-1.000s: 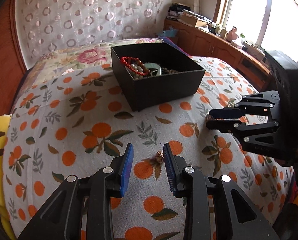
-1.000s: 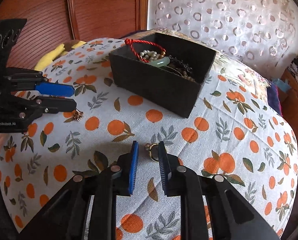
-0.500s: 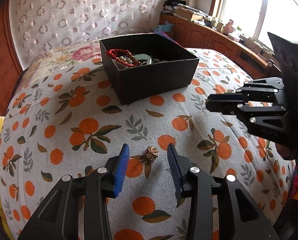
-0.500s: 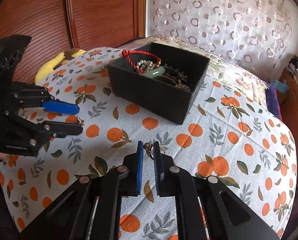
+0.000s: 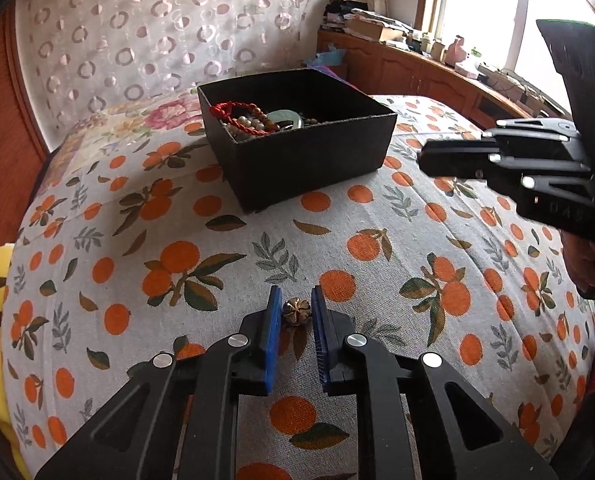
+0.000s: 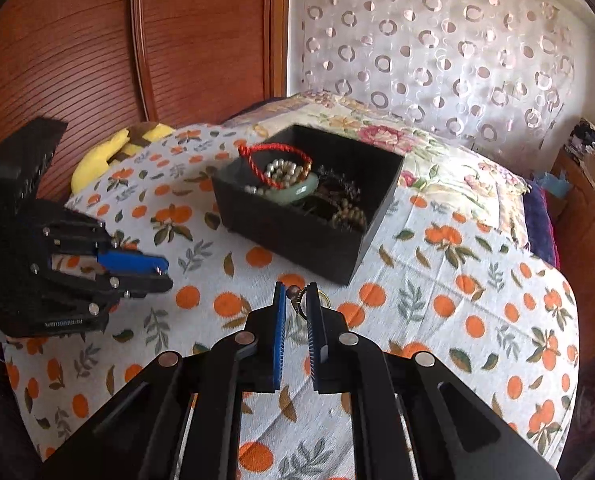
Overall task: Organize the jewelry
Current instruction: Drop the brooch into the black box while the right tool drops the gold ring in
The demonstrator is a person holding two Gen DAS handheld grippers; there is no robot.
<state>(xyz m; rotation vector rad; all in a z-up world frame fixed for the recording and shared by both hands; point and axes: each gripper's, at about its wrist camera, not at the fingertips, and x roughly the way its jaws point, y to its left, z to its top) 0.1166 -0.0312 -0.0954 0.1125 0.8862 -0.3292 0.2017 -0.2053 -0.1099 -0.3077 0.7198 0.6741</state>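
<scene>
A black jewelry box (image 5: 297, 152) (image 6: 309, 216) sits on the orange-print bedspread, holding a red cord bracelet (image 6: 273, 160), pearl beads, a green jade bangle (image 6: 297, 194) and dark bead strings. My left gripper (image 5: 296, 312) has closed around a small gold flower-shaped earring (image 5: 296, 312), low over the cloth. My right gripper (image 6: 297, 300) is shut on a gold ring (image 6: 303, 302) and holds it above the bedspread, just before the box's near wall. Each gripper shows in the other's view: the right one (image 5: 449, 158), the left one (image 6: 153, 270).
The bedspread (image 5: 177, 264) covers a bed. A yellow plush toy (image 6: 109, 148) lies at the left edge by the wooden headboard (image 6: 97, 60). A wooden cabinet (image 5: 417, 68) with clutter runs under the window. A patterned curtain (image 5: 137, 40) hangs behind the bed.
My left gripper has narrowed its jaws around the flower earring. My right gripper has lifted with the ring and moved toward the box.
</scene>
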